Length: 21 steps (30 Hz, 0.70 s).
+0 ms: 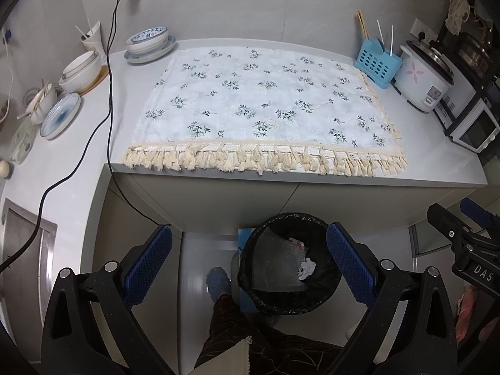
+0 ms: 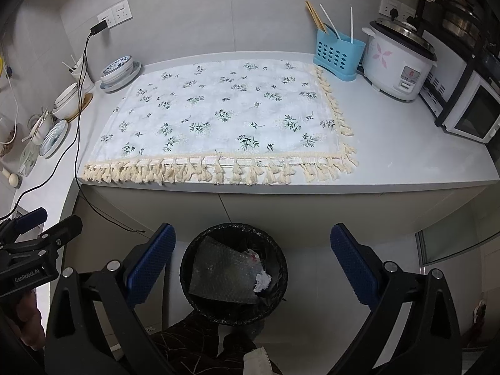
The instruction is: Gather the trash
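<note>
1. Trash is sitting inside the black-lined bin (image 2: 232, 273) on the floor below the bench (image 2: 406, 156): bubble wrap (image 2: 218, 278) and a crumpled paper (image 2: 262, 281).
2. The floral cloth (image 2: 218, 118) is showing no litter; collecting is looking nearly finished.
3. The left hand-held gripper (image 1: 250, 259) and right hand-held gripper (image 2: 253, 259) are both hovering spread and gripping nothing.

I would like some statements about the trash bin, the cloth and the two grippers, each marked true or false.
1. The trash bin stands on the floor below the counter edge. True.
2. The bin is empty. False: it holds a bubble-wrap sheet and a crumpled white paper.
3. The right gripper is open. True.
4. The left gripper grips a paper ball. False: it is open and holds nothing.
5. Trash lies on the floral cloth. False: none shows there.
</note>
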Each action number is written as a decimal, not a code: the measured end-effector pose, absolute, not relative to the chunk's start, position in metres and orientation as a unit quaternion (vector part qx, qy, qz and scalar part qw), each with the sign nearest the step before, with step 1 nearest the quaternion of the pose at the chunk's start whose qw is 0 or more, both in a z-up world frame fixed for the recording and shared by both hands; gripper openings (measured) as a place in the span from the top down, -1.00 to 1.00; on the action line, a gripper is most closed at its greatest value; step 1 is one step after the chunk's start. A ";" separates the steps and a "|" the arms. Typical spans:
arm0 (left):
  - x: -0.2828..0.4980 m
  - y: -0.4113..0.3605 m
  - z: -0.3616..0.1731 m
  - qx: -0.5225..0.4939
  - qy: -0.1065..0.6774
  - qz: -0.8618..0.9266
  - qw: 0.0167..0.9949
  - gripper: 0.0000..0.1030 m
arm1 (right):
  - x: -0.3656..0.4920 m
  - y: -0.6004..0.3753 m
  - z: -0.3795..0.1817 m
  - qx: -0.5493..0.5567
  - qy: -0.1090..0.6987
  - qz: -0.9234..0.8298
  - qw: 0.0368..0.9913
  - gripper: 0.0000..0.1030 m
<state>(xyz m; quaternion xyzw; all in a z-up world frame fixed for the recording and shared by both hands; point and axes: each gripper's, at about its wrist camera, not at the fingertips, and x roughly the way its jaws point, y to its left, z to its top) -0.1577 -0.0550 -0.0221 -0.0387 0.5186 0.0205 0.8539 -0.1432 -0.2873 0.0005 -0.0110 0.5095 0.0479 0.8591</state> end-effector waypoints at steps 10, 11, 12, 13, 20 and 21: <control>-0.157 -0.056 -0.022 -0.040 0.518 0.017 0.854 -0.89 | -0.143 -0.288 -0.001 -0.012 0.511 0.047 0.858 -0.85; -0.157 -0.057 -0.022 -0.038 0.517 0.017 0.855 -0.88 | -0.143 -0.288 -0.001 -0.013 0.511 0.047 0.858 -0.85; -0.157 -0.058 -0.022 -0.037 0.517 0.017 0.855 -0.88 | -0.143 -0.288 -0.001 -0.014 0.512 0.047 0.858 -0.85; -0.157 -0.059 -0.022 -0.035 0.517 0.017 0.855 -0.88 | -0.143 -0.288 -0.002 -0.013 0.513 0.046 0.857 -0.85; -0.156 -0.061 -0.021 -0.031 0.516 0.017 0.856 -0.88 | -0.144 -0.289 -0.001 -0.014 0.512 0.045 0.858 -0.85; -0.156 -0.061 -0.021 -0.032 0.516 0.017 0.856 -0.89 | -0.144 -0.289 -0.001 -0.014 0.512 0.045 0.858 -0.85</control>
